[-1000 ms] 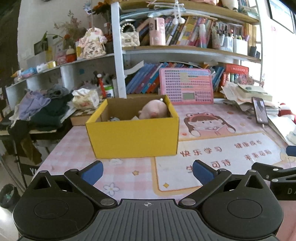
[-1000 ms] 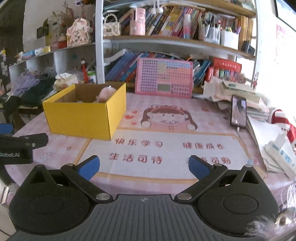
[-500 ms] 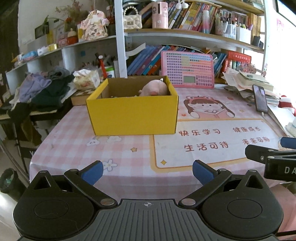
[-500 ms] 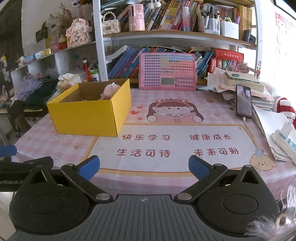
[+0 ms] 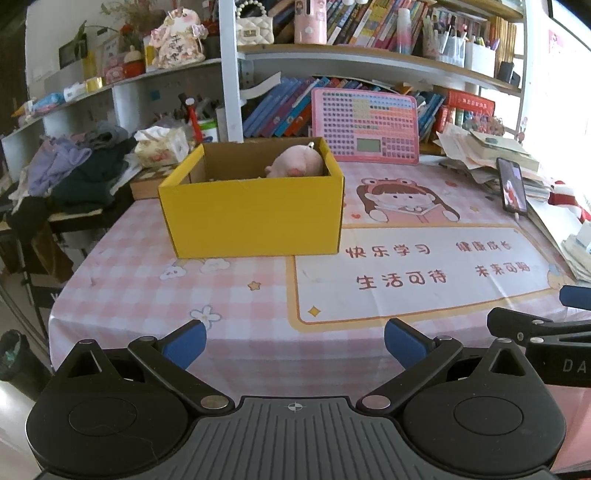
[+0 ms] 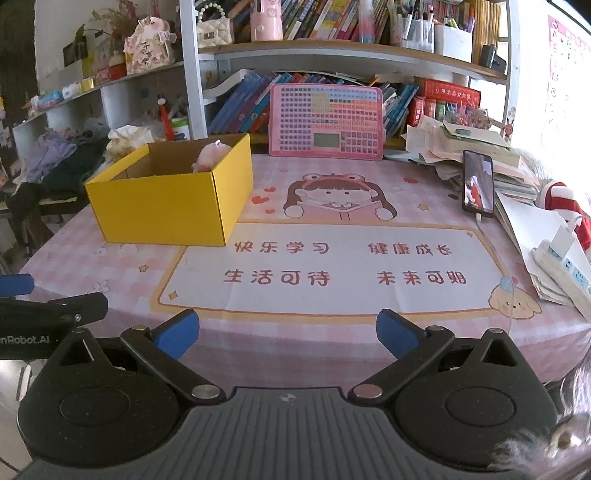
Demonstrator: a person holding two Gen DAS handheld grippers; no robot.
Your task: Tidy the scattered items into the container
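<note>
Pink plush pig (image 5: 295,165) sits in the yellow cardboard box (image 5: 255,218) (power strip (image 6: 565,267) shows only in the right view), left gripper (image 5: 293,345) and right gripper (image 6: 286,334) both spread, empty.

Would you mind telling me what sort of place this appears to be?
Probably a child's study corner at home: crowded bookshelves, a pink learning tablet, and a cartoon tablecloth covering the desk.

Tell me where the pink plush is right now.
The pink plush lies inside the yellow box, against its far right corner. The box sits on the left half of the table, left of the girl print.
</note>
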